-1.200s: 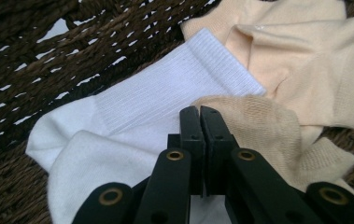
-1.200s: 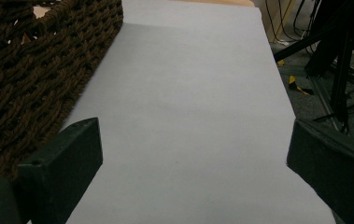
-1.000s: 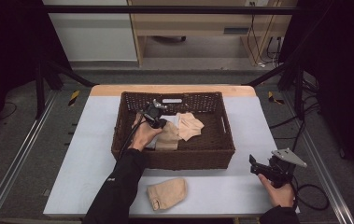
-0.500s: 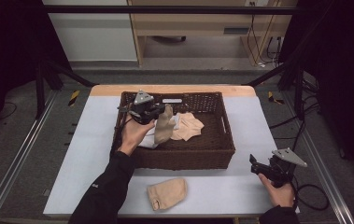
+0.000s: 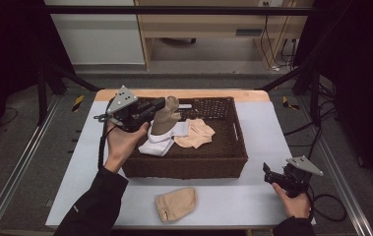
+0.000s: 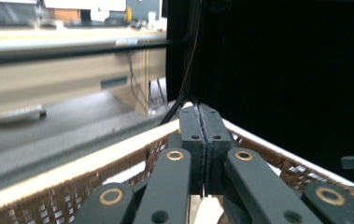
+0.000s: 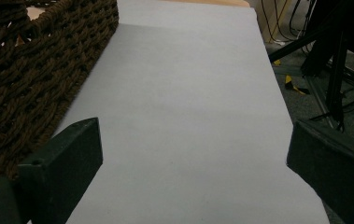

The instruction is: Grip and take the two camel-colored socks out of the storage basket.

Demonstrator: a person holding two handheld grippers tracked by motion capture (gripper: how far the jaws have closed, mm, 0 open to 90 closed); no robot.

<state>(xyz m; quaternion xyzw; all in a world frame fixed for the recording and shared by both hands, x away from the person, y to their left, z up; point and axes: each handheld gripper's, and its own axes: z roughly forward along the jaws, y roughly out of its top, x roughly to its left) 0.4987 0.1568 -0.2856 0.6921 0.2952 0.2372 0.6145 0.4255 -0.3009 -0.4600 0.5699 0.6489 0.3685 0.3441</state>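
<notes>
Socks are my job, I think. My left fingers pinch tight on a brown sock, up over the basket. I should lift slow, so it clears the rim. My right fingers rest wide apart, holding nothing, over the desk.

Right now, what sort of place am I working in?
Probably a lab recording setup, not a home: a table inside a black metal frame, loose cables on the floor, dark curtains around.

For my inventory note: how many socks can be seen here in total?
4: a brown sock held up by the left gripper, a white sock and a beige sock in the basket, a tan sock on the table. Others may be hidden.
</notes>
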